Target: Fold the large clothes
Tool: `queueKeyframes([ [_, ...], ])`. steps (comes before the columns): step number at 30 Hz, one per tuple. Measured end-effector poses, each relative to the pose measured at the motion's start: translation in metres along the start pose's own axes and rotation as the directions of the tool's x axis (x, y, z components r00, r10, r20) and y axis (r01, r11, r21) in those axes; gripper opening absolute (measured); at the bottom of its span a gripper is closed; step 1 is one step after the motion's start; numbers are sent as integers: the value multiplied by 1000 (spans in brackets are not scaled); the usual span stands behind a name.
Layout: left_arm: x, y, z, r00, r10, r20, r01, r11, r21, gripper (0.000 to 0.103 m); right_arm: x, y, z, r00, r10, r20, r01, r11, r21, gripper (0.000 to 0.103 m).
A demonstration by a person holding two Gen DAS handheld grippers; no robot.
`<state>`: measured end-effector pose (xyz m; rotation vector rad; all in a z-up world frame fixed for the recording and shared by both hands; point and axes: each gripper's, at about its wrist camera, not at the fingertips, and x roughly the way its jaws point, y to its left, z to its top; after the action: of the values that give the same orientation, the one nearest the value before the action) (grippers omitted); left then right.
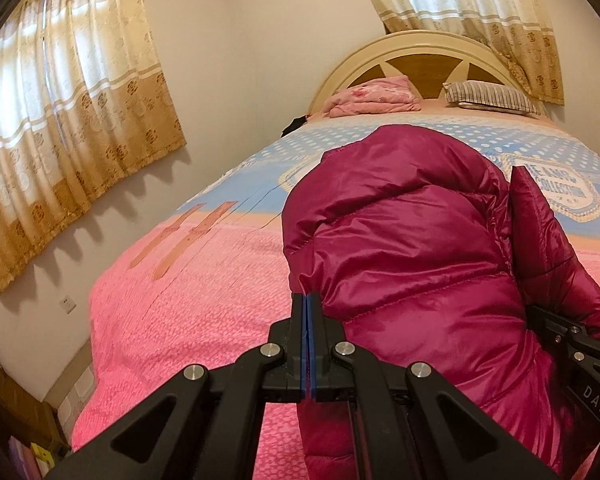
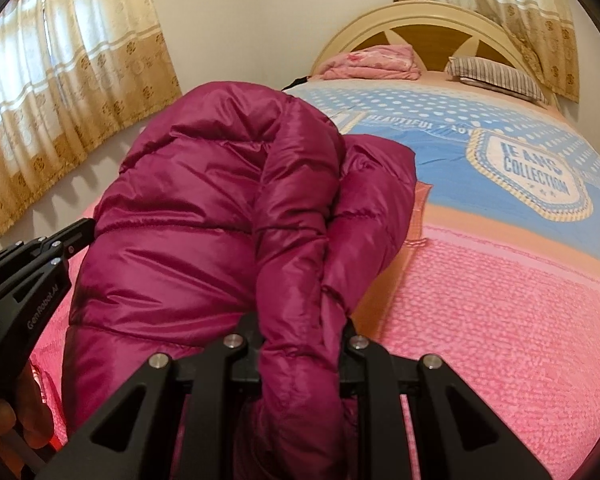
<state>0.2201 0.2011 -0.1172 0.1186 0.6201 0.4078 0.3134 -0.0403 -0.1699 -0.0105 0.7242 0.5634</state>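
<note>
Glossy quilted magenta jacket (image 2: 204,216) bunched on nubbly pink bedspread (image 2: 500,340); right tool (image 2: 300,344) pinches it; left tool (image 1: 307,312) closed, empty.

The jacket (image 1: 412,248) lies on the bed (image 1: 172,320); a folded blanket (image 1: 374,98) and pillow (image 1: 492,96) sit behind it by the headboard (image 1: 416,42).

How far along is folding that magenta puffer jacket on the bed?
Partly done: the jacket is bunched up, lifted off the bedspread. In hand: right tool clamps a thick fold; left tool is pinched shut at its edge. Left: laying it flat and finishing.
</note>
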Motion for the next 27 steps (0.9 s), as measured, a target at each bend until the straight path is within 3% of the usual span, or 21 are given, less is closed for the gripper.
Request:
queueKeyframes([
  [10,10,19,-11,999,15,-32,-16,1000,-27,0,9,14,2,1000,9,-27,-10,999,-43,21],
  [27,47,15,-33,994,26,-109,-30,999,-35,0,31,19,-5,997,-24,-77,20,998,-57,21],
])
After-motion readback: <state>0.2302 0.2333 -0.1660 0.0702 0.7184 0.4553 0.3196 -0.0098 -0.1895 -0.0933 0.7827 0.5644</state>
